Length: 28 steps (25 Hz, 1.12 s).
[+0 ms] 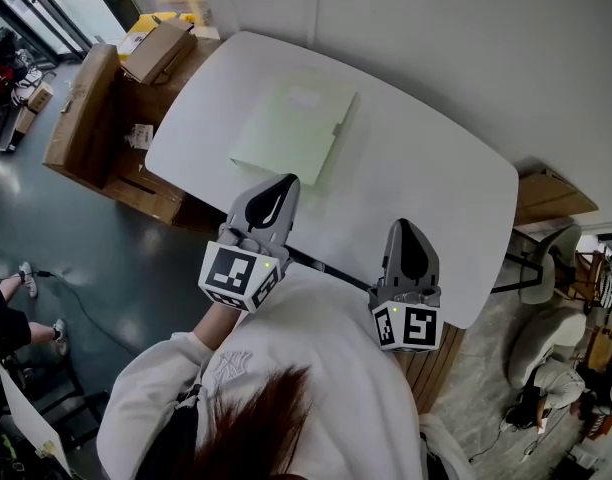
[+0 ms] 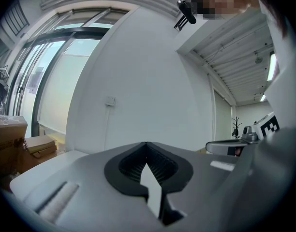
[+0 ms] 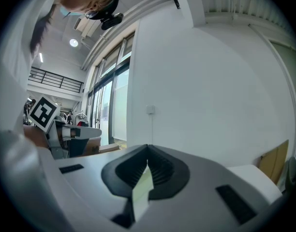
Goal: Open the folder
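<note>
A pale green folder point(image 1: 294, 128) lies closed and flat on the white table point(image 1: 436, 178), toward its left side. My left gripper point(image 1: 286, 180) is held level at the table's near edge, its tip just short of the folder's near edge, and its jaws are shut on nothing. To the right, my right gripper point(image 1: 404, 224) is also level over the near edge, well clear of the folder and shut with nothing in it. The left gripper view shows the left gripper point(image 2: 146, 144) with jaw tips together against a white wall. The right gripper point(image 3: 148, 146) looks the same in its own view.
Cardboard boxes point(image 1: 158, 48) sit on a wooden bench point(image 1: 86, 118) left of the table. A white wall runs behind the table. Chairs point(image 1: 546, 348) stand at the right, and a seated person's legs point(image 1: 11, 313) show at the far left.
</note>
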### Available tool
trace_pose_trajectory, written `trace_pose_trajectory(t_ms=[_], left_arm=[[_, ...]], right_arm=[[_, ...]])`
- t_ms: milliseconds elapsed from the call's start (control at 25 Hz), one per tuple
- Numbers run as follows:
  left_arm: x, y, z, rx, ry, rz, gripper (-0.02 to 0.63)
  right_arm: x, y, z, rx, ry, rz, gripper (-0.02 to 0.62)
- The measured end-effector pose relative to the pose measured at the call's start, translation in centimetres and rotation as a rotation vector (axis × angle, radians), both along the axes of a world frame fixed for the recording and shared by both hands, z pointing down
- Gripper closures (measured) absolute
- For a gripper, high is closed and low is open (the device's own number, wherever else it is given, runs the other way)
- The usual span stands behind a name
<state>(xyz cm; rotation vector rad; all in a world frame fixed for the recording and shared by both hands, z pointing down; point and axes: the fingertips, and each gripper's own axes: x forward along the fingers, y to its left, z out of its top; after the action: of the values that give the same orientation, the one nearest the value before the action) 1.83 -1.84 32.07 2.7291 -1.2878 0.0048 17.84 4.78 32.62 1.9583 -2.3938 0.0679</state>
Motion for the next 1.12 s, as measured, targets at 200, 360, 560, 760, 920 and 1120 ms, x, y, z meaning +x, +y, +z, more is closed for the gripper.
trace_pose_trajectory(t_ms=[200, 360, 560, 760, 920, 1120], left_arm=[[-0.2, 0.3, -0.1, 0.003, 0.003, -0.005, 0.597], [-0.4, 0.4, -0.1, 0.006, 0.003, -0.005, 0.597], [-0.4, 0.7, -0.2, 0.007, 0.004, -0.006, 0.597], [-0.5, 1.0, -0.2, 0.009, 0.005, -0.007, 0.598], [-0.7, 1.2, -0.2, 0.011, 0.006, -0.009, 0.598], [-0.8, 1.3, -0.4, 0.015, 0.007, -0.014, 0.598]], right_arm=[[-0.2, 0.2, -0.1, 0.002, 0.003, -0.006, 0.589], [-0.4, 0.3, -0.1, 0.004, 0.005, -0.009, 0.589], [-0.6, 0.4, -0.3, 0.009, 0.013, -0.019, 0.589], [-1.0, 0.8, -0.3, 0.005, 0.028, -0.036, 0.589], [-1.2, 0.9, -0.3, 0.009, 0.034, -0.041, 0.589], [-1.2, 0.9, -0.5, 0.01, 0.038, -0.046, 0.589]])
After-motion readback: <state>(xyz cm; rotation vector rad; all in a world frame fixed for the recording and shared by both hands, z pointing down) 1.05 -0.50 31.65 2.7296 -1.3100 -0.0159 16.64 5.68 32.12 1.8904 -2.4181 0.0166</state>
